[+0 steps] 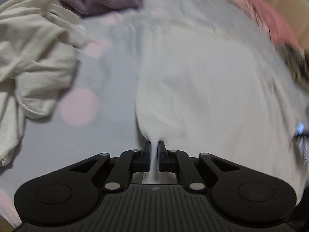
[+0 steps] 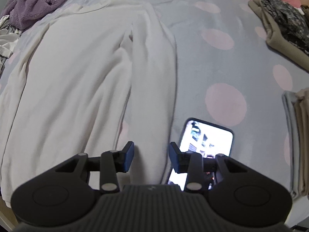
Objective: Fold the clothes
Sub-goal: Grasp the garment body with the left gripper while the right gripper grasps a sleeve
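Observation:
A white long-sleeved garment (image 1: 202, 89) lies spread on a pale blue sheet with pink dots (image 1: 108, 58). In the left wrist view my left gripper (image 1: 154, 148) is shut on a pinched ridge of its fabric, which rises between the blue pads. The right wrist view shows the same garment (image 2: 77, 77) lying flat, with one sleeve folded along its right side. My right gripper (image 2: 151, 154) hovers open over the near end of that sleeve, a finger on either side and a gap at both pads.
A lit phone (image 2: 208, 137) lies on the sheet (image 2: 222, 67) just right of my right gripper. Purple fleece (image 2: 36, 2) and a crumpled cream garment (image 1: 34, 58) lie at the left. Folded piles (image 2: 280, 29) and a pink garment (image 1: 270, 19) sit at the right.

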Motion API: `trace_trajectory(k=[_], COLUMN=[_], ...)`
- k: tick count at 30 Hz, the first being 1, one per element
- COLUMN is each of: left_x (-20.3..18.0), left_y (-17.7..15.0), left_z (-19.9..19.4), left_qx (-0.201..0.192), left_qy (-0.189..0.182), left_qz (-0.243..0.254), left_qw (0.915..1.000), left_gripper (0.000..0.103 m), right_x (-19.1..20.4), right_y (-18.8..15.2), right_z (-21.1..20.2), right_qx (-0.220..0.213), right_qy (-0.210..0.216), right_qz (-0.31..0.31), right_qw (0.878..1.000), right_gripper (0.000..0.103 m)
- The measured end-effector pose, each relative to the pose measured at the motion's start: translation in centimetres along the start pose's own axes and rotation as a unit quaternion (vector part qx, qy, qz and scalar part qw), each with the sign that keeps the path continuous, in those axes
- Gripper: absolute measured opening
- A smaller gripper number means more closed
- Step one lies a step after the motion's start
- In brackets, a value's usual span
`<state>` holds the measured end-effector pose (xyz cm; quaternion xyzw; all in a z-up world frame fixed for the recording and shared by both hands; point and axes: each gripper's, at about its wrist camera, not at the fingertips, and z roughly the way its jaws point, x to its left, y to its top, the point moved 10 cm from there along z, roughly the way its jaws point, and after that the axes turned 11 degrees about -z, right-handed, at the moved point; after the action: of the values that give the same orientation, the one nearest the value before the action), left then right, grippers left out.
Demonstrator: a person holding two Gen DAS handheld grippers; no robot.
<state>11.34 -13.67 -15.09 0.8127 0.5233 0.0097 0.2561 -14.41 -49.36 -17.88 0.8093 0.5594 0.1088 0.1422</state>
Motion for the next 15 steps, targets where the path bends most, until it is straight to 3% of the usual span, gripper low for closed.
trace_trajectory(k=[2, 3, 5, 8, 11, 15], left_x=[0.6, 1.1, 2.2, 4.7, 7.5, 11.6], left_y=[1.9, 2.8, 4.6, 7.1, 8.7, 10.1], left_z=[-1.6, -2.5, -4.3, -6.8, -8.5, -10.4], left_qx=[-0.036, -0.055, -0.093, -0.148, -0.183, -0.218], left_qy=[-0.008, -0.011, -0.016, 0.011, 0.049, 0.087], left_qz=[-0.032, -0.047, -0.078, -0.110, -0.134, -0.185], left_qw=[0.9988, 0.9973, 0.9925, 0.9827, 0.9728, 0.9542], left_gripper=[0.005, 0.005, 0.002, 0.002, 0.002, 0.002], right_x=[0.2, 0.2, 0.1, -0.4, -1.5, -1.5], right_y=[0.1, 0.1, 0.4, 1.1, 1.8, 3.7], right_z=[0.6, 0.8, 0.4, -0.7, -2.2, -4.2], right_qx=[0.007, 0.009, 0.000, -0.022, -0.048, -0.099], right_qy=[-0.001, -0.005, -0.012, -0.025, -0.033, -0.012], right_qz=[-0.002, -0.006, -0.008, 0.001, 0.026, 0.048], right_qw=[1.000, 1.000, 1.000, 0.999, 0.998, 0.994], right_gripper=[0.025, 0.006, 0.006, 0.005, 0.005, 0.005])
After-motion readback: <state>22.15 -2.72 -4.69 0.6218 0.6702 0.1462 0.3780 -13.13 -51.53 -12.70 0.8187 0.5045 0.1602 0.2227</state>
